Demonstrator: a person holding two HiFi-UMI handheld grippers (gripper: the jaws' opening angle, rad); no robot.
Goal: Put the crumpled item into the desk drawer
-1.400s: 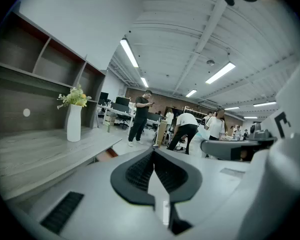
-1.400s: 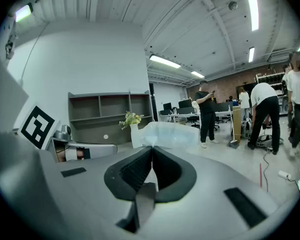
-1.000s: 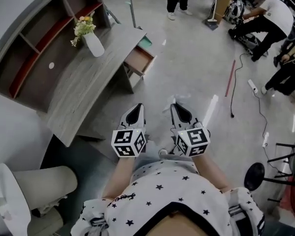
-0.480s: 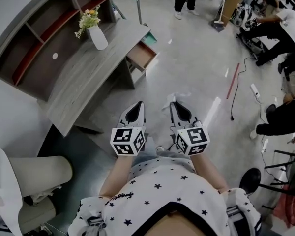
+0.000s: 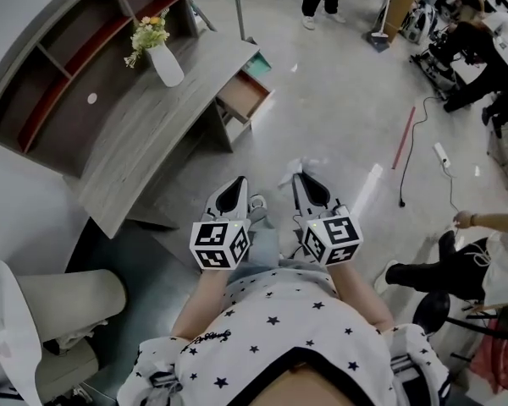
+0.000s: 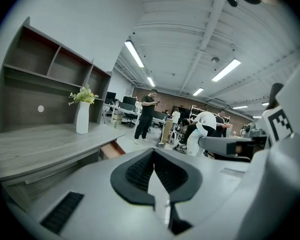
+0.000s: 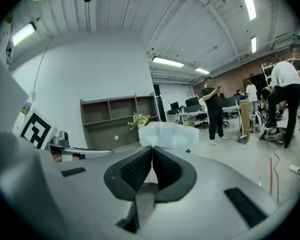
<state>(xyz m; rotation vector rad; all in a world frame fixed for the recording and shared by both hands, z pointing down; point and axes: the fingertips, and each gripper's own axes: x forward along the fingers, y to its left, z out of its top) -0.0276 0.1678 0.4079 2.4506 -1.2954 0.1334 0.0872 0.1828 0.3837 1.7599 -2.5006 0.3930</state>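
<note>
The crumpled item is a pale, translucent wad of plastic, and my right gripper is shut on it. In the head view the wad sticks out past the right gripper, over the grey floor. My left gripper is held level beside it, shut with nothing in its jaws. The grey wooden desk stands ahead to the left. Its drawer is pulled open at the far end and also shows in the left gripper view.
A white vase of flowers stands on the desk in front of a shelf unit. A white cylinder lies at lower left. A red rod, a cable and a power strip lie on the floor to the right. Several people are at the far right.
My view has shifted a little toward the desk. A shoe now shows between the grippers. The people on the right have moved. Both grippers keep their pose and grip.
</note>
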